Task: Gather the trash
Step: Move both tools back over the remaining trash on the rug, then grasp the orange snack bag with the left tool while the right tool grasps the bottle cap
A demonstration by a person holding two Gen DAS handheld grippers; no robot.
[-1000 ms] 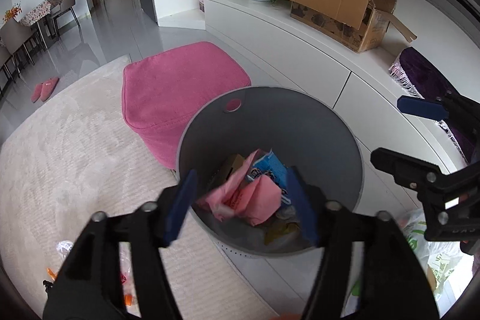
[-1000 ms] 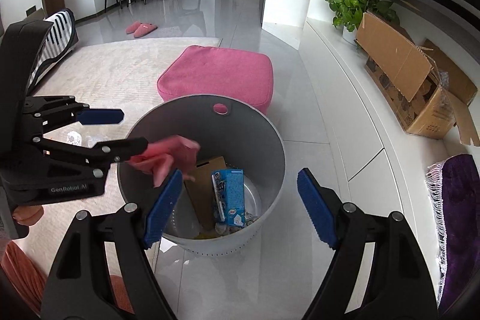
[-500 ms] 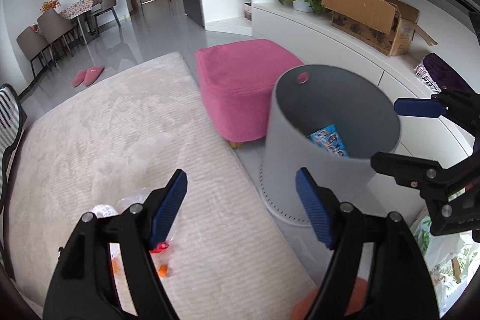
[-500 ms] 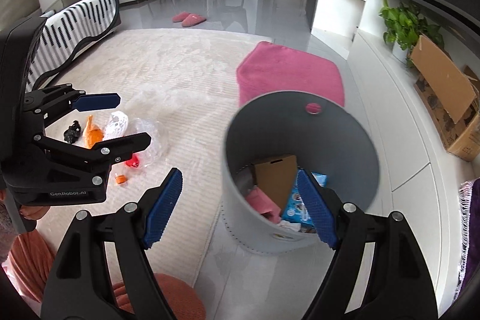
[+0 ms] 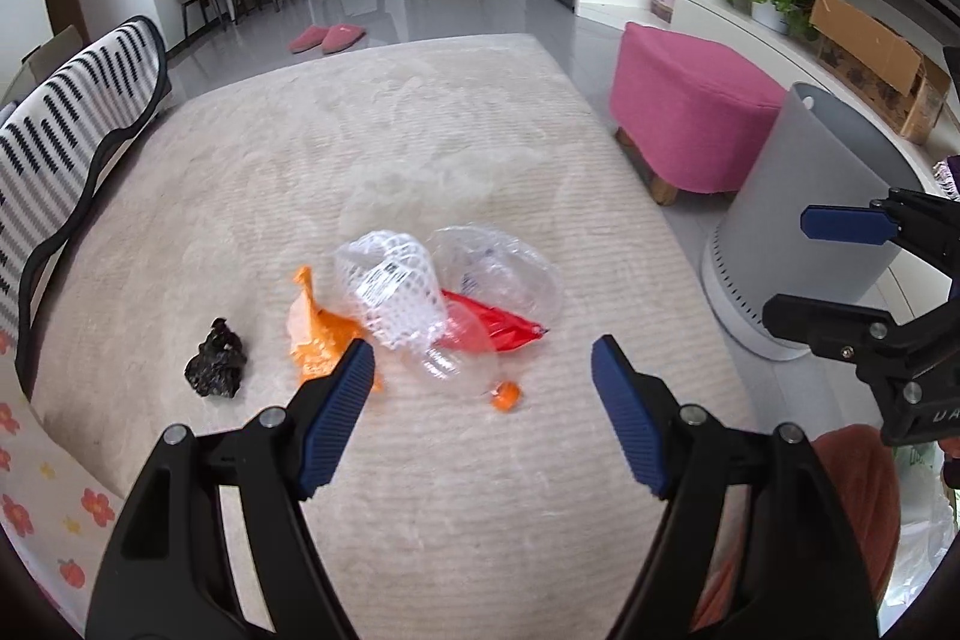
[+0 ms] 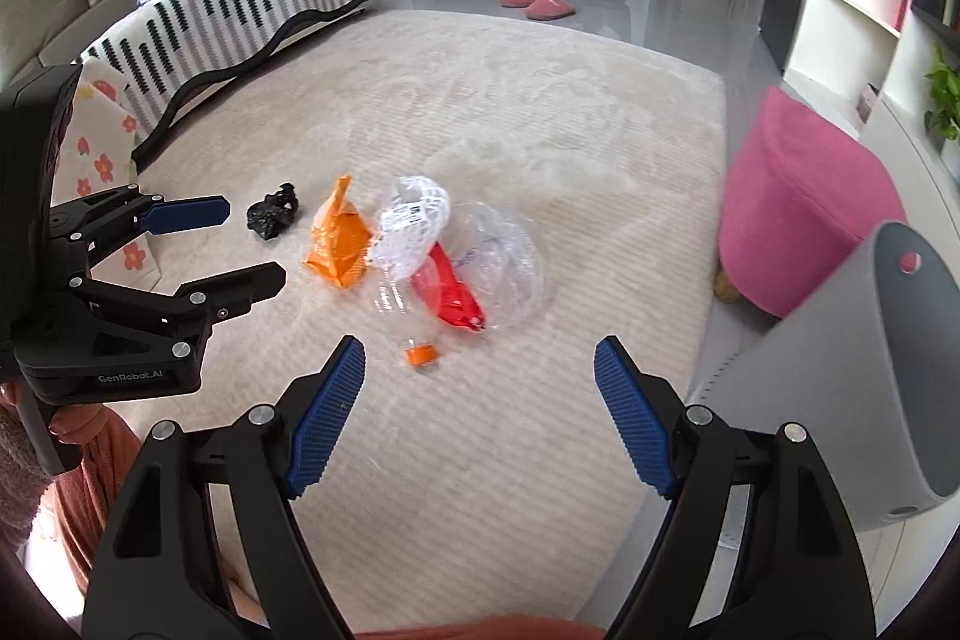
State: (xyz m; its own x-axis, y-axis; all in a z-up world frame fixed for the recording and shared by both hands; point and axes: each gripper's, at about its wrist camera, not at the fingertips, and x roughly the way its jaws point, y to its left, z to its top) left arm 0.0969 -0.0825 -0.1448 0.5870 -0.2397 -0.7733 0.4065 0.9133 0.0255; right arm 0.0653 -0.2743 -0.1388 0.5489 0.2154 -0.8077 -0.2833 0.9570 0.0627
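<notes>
Trash: small heap near the middle of the cream rug (image 5: 456, 466) — white net sleeve (image 5: 390, 289), clear plastic bag (image 5: 504, 268), red wrapper (image 5: 492, 325), orange wrapper (image 5: 315, 334), clear bottle with orange cap (image 5: 505, 395); black crumpled scrap (image 5: 217, 359) lying apart, on the sofa side.
Bin: grey bin (image 5: 804, 220) upright on the tiled floor just off the rug's edge, beside the pink stool (image 5: 690, 112); contents hidden from both views.
Step in hand: reaching for the next pick-up, both grippers aimed at the heap, nothing carried.
Next move, as judged: lowering onto one loose piece, closing on it alone without dragging the tangled net and bag, then carrying it across to the bin.
Left gripper (image 5: 483, 403): angled down over the rug, jaws wide apart and empty, short of the bottle cap.
Right gripper (image 6: 480, 403): angled down likewise, jaws wide apart and empty, bottle just ahead.
Surroundings: striped cushion (image 5: 78, 100) along the rug's far side; pink slippers (image 5: 327, 37) on the floor beyond.
</notes>
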